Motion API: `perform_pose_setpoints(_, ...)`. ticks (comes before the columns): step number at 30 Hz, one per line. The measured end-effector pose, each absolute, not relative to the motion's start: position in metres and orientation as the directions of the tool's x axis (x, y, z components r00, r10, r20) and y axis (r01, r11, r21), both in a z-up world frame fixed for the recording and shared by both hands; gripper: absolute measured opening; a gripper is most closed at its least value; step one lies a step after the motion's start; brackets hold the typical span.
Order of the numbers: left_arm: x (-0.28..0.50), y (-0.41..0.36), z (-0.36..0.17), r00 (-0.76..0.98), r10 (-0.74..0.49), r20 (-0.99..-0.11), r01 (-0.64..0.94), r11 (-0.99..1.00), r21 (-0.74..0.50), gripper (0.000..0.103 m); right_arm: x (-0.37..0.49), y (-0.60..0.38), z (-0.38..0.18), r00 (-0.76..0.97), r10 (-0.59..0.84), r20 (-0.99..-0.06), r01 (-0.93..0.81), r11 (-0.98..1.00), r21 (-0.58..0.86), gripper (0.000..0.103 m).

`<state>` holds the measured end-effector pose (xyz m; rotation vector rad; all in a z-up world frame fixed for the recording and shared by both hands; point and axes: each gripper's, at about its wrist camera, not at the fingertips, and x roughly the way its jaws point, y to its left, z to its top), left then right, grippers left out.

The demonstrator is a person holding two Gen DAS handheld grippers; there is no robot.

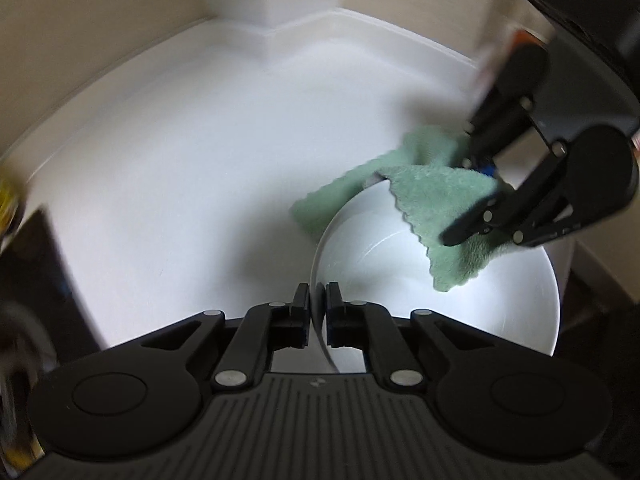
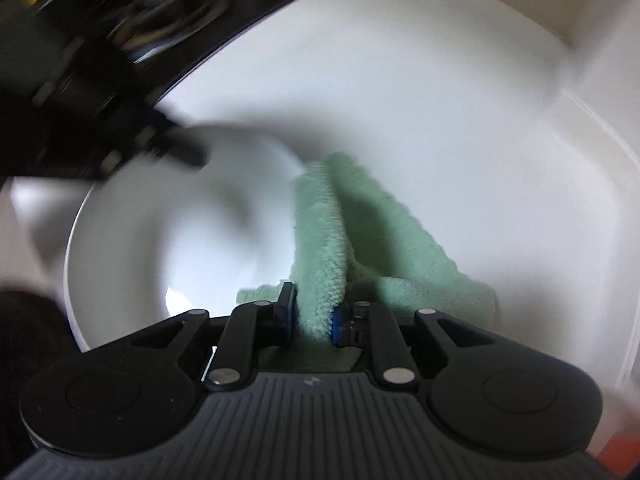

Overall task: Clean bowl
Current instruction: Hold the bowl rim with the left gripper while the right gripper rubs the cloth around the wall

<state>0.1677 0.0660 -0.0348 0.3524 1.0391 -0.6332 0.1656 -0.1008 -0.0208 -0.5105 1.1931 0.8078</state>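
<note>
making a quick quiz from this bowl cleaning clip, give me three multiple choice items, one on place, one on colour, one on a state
1. Where does the left gripper grip the round white ceramic bowl?
A. on its rim
B. under its base
C. nowhere

2. What colour is the fluffy microfibre cloth?
A. yellow
B. pale green
C. red

3. What is the right gripper doing?
A. open over bare counter
B. clamping a sponge
C. pinching the cloth

Answers:
1 A, the left wrist view shows the rim running between its closed fingers.
2 B, it looks pale green in both views.
3 C, a fold of cloth sits pressed between its blue pads.
</note>
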Motion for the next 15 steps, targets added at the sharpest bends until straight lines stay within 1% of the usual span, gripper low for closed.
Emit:
perform_pose_setpoints(2,0.172,0.061,-0.033,0.345,-0.315,-0.884,0.688,0.725,0.01,0.006,0.169,-0.098,-0.019,0.133,0.244,-0.961,-0.822,0.569,0.03,0.017)
perform_pose_setpoints(5,0.176,0.054,-0.032,0.331,-0.324,-0.886,0.726,0.688,0.019,0.006,0.175,-0.077,-0.023,0.182,0.205,-0.962,-0.856,0.515,-0.053,0.018)
perform_pose_setpoints(7,0.175,0.054,-0.033,0.337,-0.336,-0.88,0.712,0.702,0.005,0.007,0.178,-0.067,-0.023,0.236,0.201,-0.951,-0.867,0.485,-0.113,0.019)
perform_pose_setpoints(8,0.17,0.055,-0.033,0.344,-0.334,-0.877,0.688,0.726,-0.007,0.007,0.181,-0.065,-0.022,0.245,0.214,-0.946,-0.866,0.488,-0.114,0.019)
perform_pose_setpoints(10,0.166,0.06,-0.034,0.365,-0.318,-0.875,0.609,0.793,-0.034,0.009,0.188,-0.066,-0.02,0.244,0.257,-0.935,-0.846,0.528,-0.076,0.018)
perform_pose_setpoints(13,0.149,0.067,-0.036,0.399,-0.269,-0.877,0.492,0.87,-0.043,0.009,0.194,-0.082,-0.017,0.242,0.324,-0.914,-0.789,0.615,0.008,0.015)
perform_pose_setpoints(15,0.141,0.068,-0.038,0.404,-0.258,-0.878,0.473,0.88,-0.041,0.009,0.192,-0.094,-0.016,0.258,0.341,-0.904,-0.737,0.674,0.044,0.014)
